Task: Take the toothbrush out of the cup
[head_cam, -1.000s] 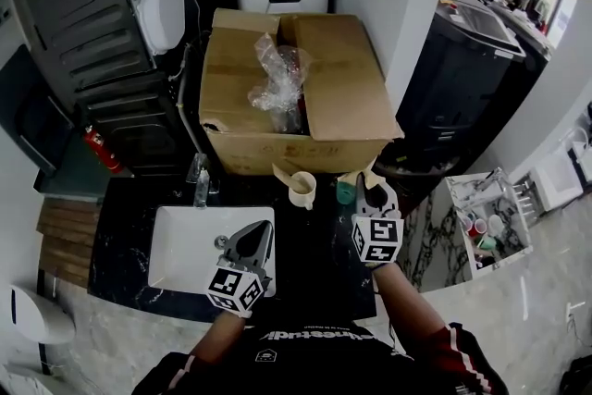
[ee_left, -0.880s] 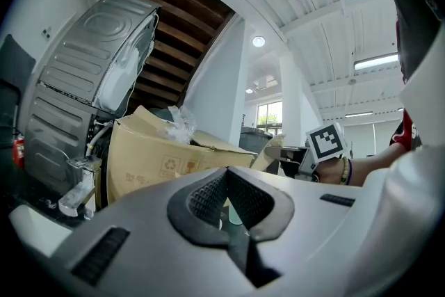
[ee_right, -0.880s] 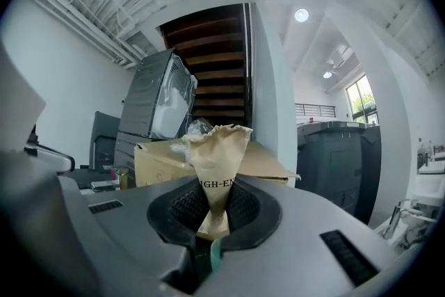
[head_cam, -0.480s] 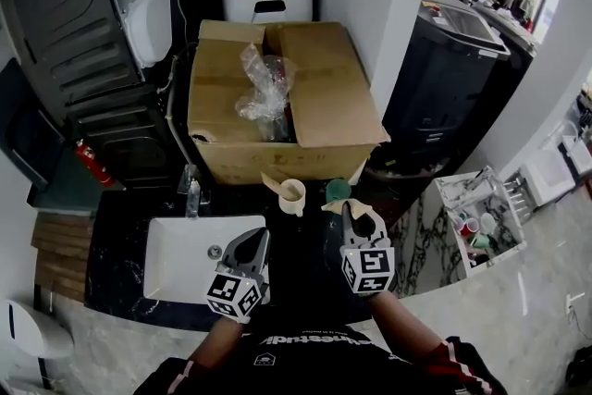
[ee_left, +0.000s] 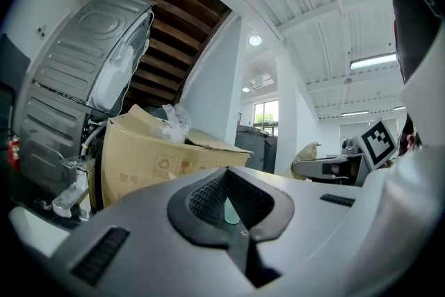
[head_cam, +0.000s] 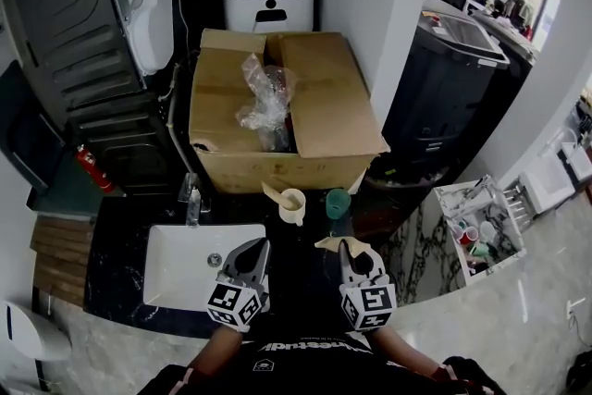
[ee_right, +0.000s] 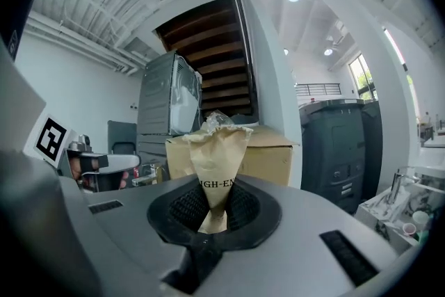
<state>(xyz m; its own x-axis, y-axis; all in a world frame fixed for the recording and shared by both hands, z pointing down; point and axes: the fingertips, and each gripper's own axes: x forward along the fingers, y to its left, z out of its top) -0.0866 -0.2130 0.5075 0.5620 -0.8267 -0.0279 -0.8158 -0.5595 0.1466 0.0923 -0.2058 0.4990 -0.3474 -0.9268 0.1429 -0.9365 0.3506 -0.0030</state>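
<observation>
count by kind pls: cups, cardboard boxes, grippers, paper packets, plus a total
Cups: 2 (cream cup, green cup)
Cardboard boxes: 1 (large brown cardboard box)
Grippers: 2 (left gripper, right gripper)
Paper packets: 1 (tan paper packet clamped in the right gripper's jaws)
Total: 6

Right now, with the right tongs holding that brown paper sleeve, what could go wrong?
1. The right tongs pinch the brown paper sleeve only at its narrow low end; the wide top could pivot or slip out.
2. The cream cup and green cup stand just ahead; a swing might tip them.
</observation>
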